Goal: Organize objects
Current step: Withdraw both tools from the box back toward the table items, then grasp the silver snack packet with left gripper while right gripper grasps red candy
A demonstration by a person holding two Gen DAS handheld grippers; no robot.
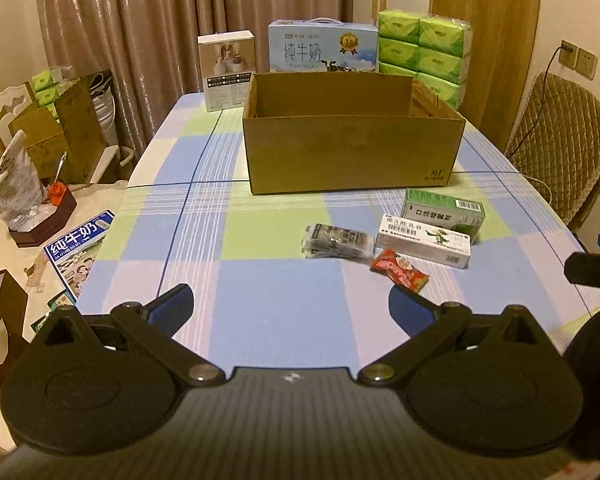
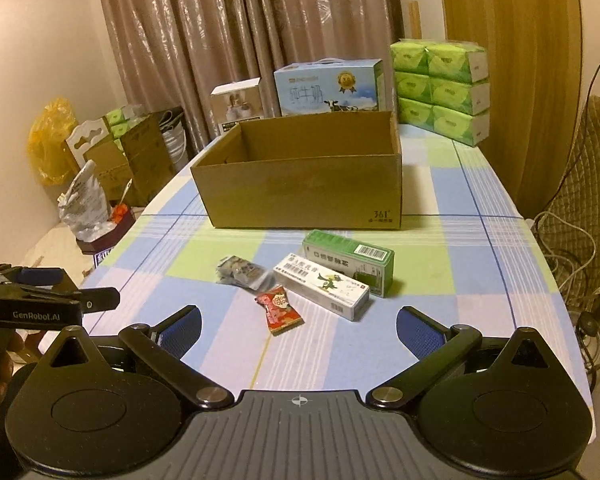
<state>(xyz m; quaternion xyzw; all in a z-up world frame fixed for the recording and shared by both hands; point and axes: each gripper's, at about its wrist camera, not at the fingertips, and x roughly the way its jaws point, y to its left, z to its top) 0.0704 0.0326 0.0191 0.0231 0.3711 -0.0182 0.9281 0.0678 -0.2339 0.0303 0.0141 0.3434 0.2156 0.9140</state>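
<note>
An open brown cardboard box (image 1: 352, 152) (image 2: 300, 184) stands mid-table and looks empty. In front of it lie a green medicine box (image 1: 444, 210) (image 2: 348, 262), a white ointment box (image 1: 424, 240) (image 2: 320, 286), a red candy packet (image 1: 400, 270) (image 2: 278, 310) and a grey clear-wrapped packet (image 1: 336, 240) (image 2: 242, 272). My left gripper (image 1: 292, 308) is open and empty, near the table's front edge, left of the items. My right gripper (image 2: 298, 330) is open and empty, just short of the candy packet. The left gripper also shows at the right wrist view's left edge (image 2: 40, 296).
The table has a checked blue-green cloth (image 1: 260, 216). At its far end stand a white product box (image 1: 226, 70), a blue milk carton case (image 1: 322, 46) and stacked green tissue packs (image 1: 424, 52). A padded chair (image 1: 568, 148) is to the right. Cluttered boxes and bags (image 1: 40, 152) lie left.
</note>
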